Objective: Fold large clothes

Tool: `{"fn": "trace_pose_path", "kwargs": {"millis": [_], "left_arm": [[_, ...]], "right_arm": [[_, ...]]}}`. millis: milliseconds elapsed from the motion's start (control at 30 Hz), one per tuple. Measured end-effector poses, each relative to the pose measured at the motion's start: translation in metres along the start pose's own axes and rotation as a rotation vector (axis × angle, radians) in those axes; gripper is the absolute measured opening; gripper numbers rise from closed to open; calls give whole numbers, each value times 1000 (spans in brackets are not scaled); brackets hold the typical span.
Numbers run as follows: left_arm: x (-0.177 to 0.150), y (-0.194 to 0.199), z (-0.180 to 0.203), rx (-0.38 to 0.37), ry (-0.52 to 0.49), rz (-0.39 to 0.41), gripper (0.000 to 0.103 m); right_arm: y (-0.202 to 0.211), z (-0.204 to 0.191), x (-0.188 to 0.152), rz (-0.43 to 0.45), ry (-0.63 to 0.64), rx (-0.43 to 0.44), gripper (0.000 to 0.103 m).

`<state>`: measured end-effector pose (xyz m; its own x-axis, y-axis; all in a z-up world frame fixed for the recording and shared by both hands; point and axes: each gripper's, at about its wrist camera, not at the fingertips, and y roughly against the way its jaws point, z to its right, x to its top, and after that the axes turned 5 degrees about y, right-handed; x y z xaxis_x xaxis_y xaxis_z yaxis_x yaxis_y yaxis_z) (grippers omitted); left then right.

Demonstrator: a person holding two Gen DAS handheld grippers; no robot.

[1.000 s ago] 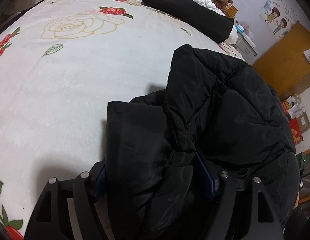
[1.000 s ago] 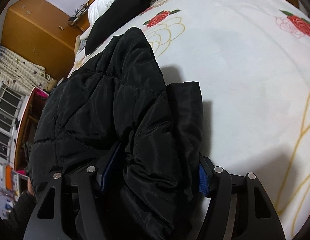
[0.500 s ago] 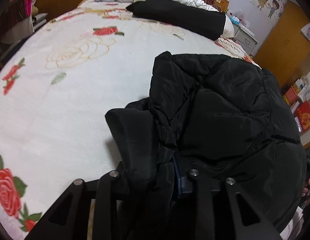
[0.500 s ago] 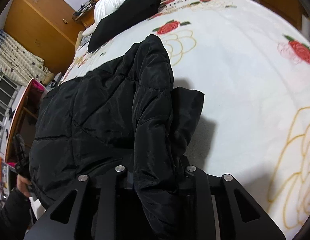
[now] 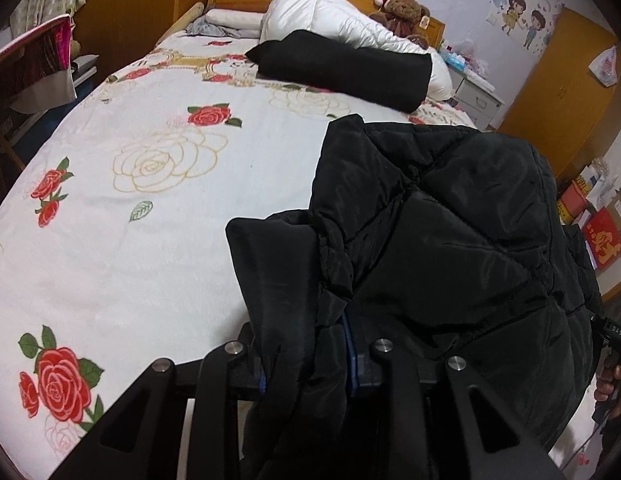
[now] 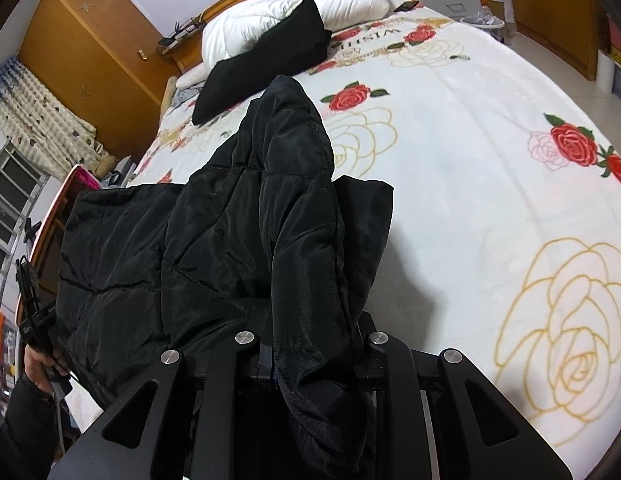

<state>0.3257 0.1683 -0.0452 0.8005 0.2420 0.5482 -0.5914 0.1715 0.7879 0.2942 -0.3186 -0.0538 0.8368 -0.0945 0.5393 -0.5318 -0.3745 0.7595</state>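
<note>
- While a black quilted jacket (image 5: 470, 248) is draped over the near part of the bed, its near edge is pinched at two spots, one by each gripper.
- Left gripper (image 5: 306, 356): jaws drawn in close, a bunched fold of the jacket clamped between them (a blue pad edge (image 5: 348, 344) is just visible against the cloth).
- Right gripper (image 6: 314, 348): jaws likewise nearly together, closed on a thick roll of the same jacket (image 6: 214, 232); fabric spills down over the gripper frame, so the pads are mostly hidden.
- Jacket is seen lifted at the gripped edge, with the far part still lying on the bedspread (image 5: 150, 240); a flat dark flap (image 5: 270, 248) (collar or hem, cannot be told) sticks out toward the open side of the bed.
- Bedspread is white with red roses and gold rose outlines; most of it beside the jacket is bare.
- At the head of the bed a black folded item (image 5: 342, 68) is laid across a white duvet (image 5: 330, 16); a teddy bear (image 5: 402, 10) in a red hat is propped against the wooden headboard.
- A hand (image 6: 38, 364) is seen at the lower left edge of the right wrist view, wrapped around the other gripper's handle.
- Wooden wardrobes (image 6: 90, 52) are seen against the walls.
</note>
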Motion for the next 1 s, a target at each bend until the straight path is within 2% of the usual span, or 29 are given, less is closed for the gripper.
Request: {"fn": "trace_pose_path", "kwargs": {"millis": [267, 467, 667, 833, 867, 900, 1000], "left_arm": [[-12, 51, 5, -30, 3, 17, 29], [-38, 83, 4, -46, 6, 14, 29], [-81, 89, -9, -54, 23, -22, 29], [-122, 62, -24, -10, 40, -93, 31], [-130, 53, -27, 13, 39, -106, 32], [-137, 46, -31, 32, 49, -113, 34], [-146, 43, -43, 25, 107, -102, 43]], "right_arm": [[48, -17, -13, 24, 2, 3, 21], [77, -29, -35, 23, -2, -1, 22], [85, -27, -65, -12, -15, -7, 23], [52, -16, -89, -100, -33, -34, 25], [43, -13, -94, -126, -38, -48, 27], [35, -8, -98, -139, -48, -65, 34], [32, 6, -99, -127, -112, -68, 53]]}}
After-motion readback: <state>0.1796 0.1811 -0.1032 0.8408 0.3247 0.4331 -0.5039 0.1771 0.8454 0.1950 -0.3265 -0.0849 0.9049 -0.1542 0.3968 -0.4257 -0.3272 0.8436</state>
